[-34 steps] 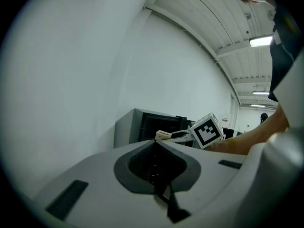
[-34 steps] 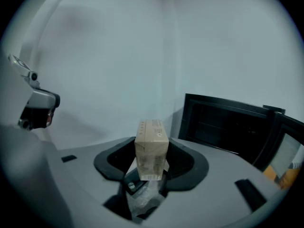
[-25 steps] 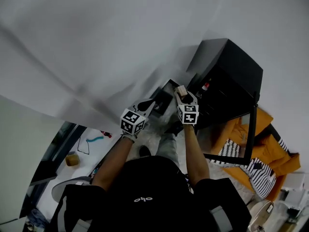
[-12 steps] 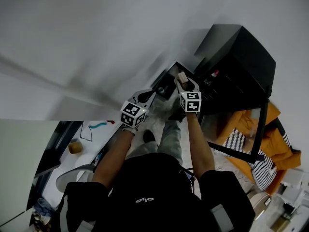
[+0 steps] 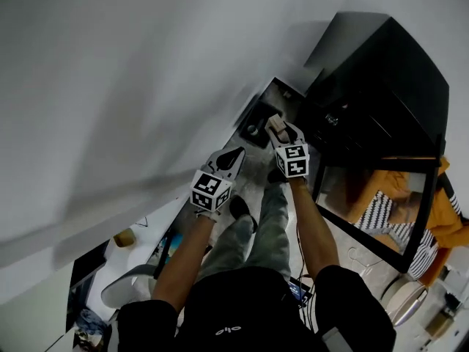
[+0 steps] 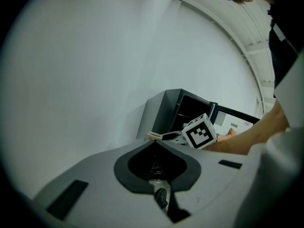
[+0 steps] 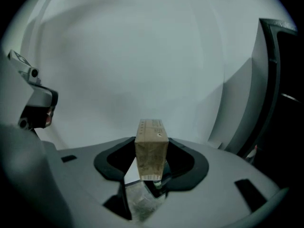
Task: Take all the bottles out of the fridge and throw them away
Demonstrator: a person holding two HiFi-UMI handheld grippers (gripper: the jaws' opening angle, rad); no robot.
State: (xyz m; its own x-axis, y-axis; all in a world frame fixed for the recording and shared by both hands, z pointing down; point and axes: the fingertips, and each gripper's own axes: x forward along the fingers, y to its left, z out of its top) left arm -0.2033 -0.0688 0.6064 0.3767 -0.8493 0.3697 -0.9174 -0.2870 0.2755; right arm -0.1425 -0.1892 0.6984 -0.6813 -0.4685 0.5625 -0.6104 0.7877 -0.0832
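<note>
A small brown carton (image 7: pixel 151 148) stands upright between the jaws of my right gripper (image 7: pixel 151 167), which is shut on it. In the head view the right gripper (image 5: pixel 279 129) holds the carton (image 5: pixel 275 125) out in front of the black fridge (image 5: pixel 381 72), whose glass door (image 5: pixel 366 233) hangs open to the right. My left gripper (image 5: pixel 233 157) is beside it on the left, shut and empty. The left gripper view shows its closed jaws (image 6: pixel 155 163), the right gripper's marker cube (image 6: pixel 199 131) and the open fridge (image 6: pixel 190 109) beyond.
A dark open container (image 5: pixel 256 122) sits on the floor against the white wall, just left of the fridge. An orange cloth (image 5: pixel 443 215) and a striped one (image 5: pixel 377 211) lie behind the glass door. A desk with a white chair (image 5: pixel 124 290) is at lower left.
The view has swung: the fridge and the dark container have slid up and to the right, and both grippers sit slightly lower. The right gripper keeps the carton; the left stays shut.
</note>
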